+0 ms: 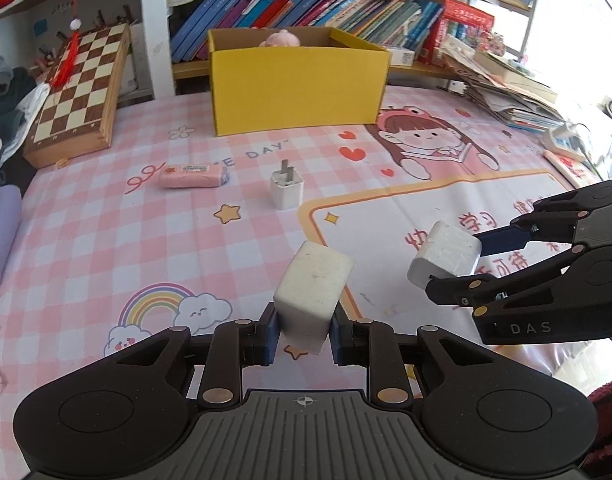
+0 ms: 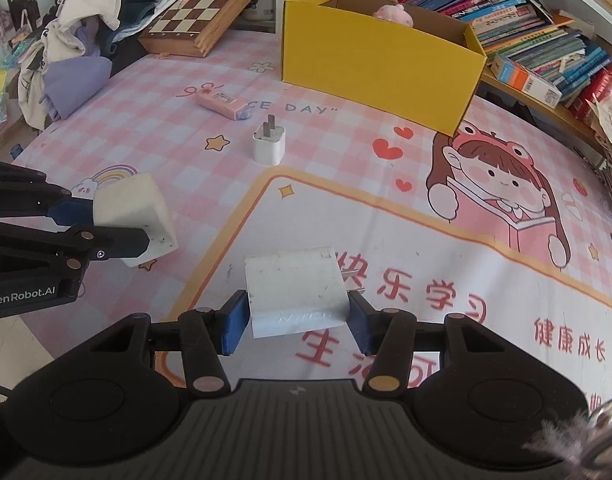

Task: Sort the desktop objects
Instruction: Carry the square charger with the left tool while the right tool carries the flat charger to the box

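Where "GenRobot.AI" marks the left gripper, "DAS" on the right gripper.

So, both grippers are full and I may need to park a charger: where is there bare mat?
Free: the white panel with red characters under the right gripper, and the checks between the rainbow print and the pink eraser. Crowded: around the small plug before the yellow box, and beside the chessboard.
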